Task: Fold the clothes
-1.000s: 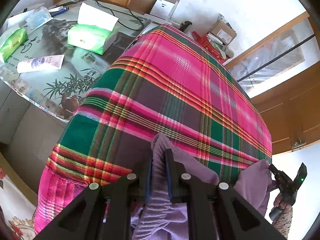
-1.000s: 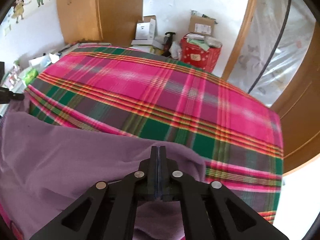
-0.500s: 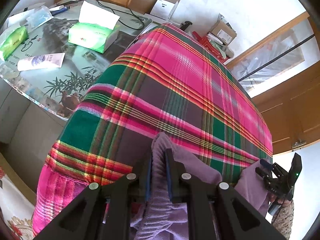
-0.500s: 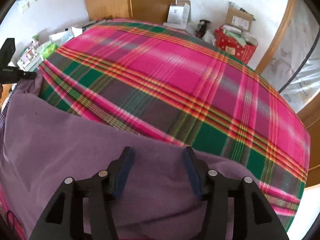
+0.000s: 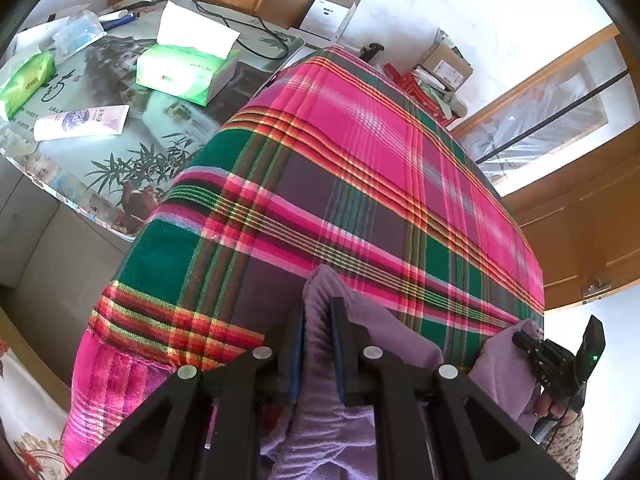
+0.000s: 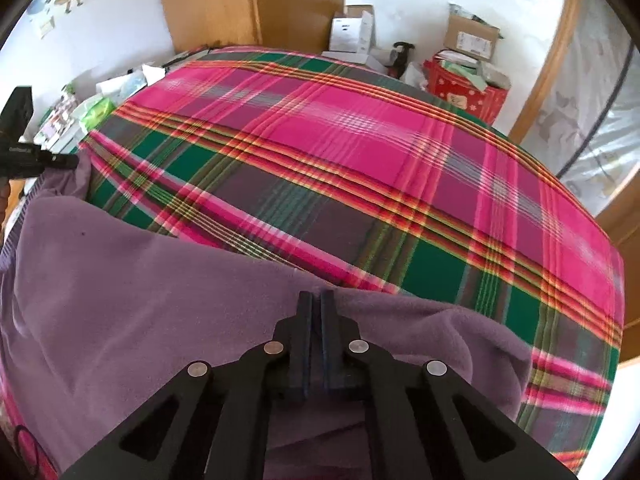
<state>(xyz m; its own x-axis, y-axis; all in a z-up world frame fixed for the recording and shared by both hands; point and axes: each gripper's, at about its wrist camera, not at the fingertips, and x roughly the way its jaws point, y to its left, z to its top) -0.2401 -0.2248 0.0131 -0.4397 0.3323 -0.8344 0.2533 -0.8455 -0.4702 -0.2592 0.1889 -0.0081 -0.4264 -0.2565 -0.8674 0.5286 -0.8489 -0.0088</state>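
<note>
A purple garment lies over the near edge of a bed covered by a pink, green and grey plaid blanket. My left gripper is shut on a bunched, ribbed fold of the purple garment at the bed's near corner. My right gripper is shut, its pads pinching the garment's upper edge. In the left wrist view the right gripper holds the cloth's far end, with a hand below it. The right wrist view shows the left gripper at the far left, holding the other corner.
A glass-topped side table left of the bed carries a green tissue box, a white tube and wipes. Cardboard boxes and a red bin stand beyond the bed's far end. Wooden doors lie to the right.
My right gripper opened wide, shifted along the garment's edge and a little down, then shut on the cloth again. The left gripper kept its hold and stayed put.
</note>
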